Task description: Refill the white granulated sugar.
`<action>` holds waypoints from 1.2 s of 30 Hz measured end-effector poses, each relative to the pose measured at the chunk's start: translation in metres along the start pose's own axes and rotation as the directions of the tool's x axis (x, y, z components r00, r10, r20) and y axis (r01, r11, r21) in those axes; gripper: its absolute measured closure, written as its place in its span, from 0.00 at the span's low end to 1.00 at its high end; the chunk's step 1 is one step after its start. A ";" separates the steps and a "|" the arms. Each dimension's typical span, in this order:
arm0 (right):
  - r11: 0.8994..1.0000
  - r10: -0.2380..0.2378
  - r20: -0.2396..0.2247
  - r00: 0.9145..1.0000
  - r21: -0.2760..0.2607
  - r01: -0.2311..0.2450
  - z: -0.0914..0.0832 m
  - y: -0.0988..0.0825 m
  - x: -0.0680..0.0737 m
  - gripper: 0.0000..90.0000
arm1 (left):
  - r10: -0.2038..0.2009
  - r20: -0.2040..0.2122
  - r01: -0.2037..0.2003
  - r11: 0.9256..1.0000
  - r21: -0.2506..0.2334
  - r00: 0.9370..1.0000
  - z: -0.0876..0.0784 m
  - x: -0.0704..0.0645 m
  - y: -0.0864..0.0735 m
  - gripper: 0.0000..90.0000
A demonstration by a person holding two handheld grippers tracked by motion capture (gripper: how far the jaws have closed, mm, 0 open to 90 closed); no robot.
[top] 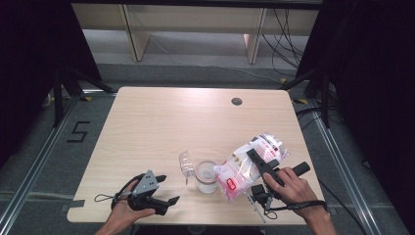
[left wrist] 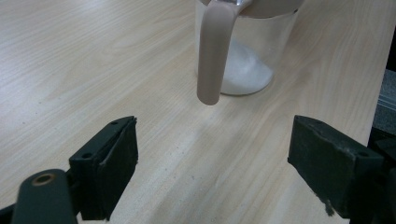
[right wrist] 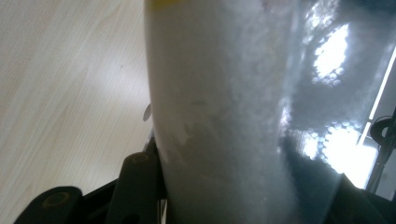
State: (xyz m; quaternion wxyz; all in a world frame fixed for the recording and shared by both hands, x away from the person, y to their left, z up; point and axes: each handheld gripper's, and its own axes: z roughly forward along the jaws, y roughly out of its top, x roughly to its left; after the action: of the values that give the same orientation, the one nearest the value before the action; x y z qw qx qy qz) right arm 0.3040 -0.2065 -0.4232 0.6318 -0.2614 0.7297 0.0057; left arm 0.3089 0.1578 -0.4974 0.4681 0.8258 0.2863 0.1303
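Bag of white grains is what the right gripper has got, clamped between its jaws near the front right of the table. It's tilted, long axis running diagonally from upper right down to lower left in the high view, and the lower end leans over the jar sitting just beside it. The jar is clear, upright, with a layer of white stuff at the bottom. A clear lid hangs off the jar's left side.

The right gripper view is basically pressed up against the bag, so you get the grainy white contents and shiny plastic squeezed between the two black jaws, but I can't see the jar from there. The left gripper view looks across at the jar from low down and shows a beige clasp dangling in front of it, plus the white heap inside.

The left gripper sits near the front left edge of the table, jaws spread wide with nothing between them, well apart from the jar.
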 end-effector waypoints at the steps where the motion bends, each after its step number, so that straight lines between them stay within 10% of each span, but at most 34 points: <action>1: 1.000 -0.005 0.012 1.000 -0.008 0.005 0.001 0.000 0.000 0.65 | 0.001 0.000 -0.001 1.000 0.000 1.000 0.000 0.000 0.000 0.17; 36: 1.000 -0.030 -0.012 0.999 0.005 0.030 -0.001 0.002 0.000 0.66 | -0.006 -0.001 0.006 1.000 0.003 1.000 -0.001 0.000 0.000 0.17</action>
State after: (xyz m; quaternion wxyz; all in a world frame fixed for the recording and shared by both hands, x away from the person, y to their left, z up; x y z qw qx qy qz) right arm 0.3025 -0.2047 -0.4234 0.6283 -0.2707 0.7293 -0.0072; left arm 0.3083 0.1578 -0.4970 0.4671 0.8255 0.2892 0.1290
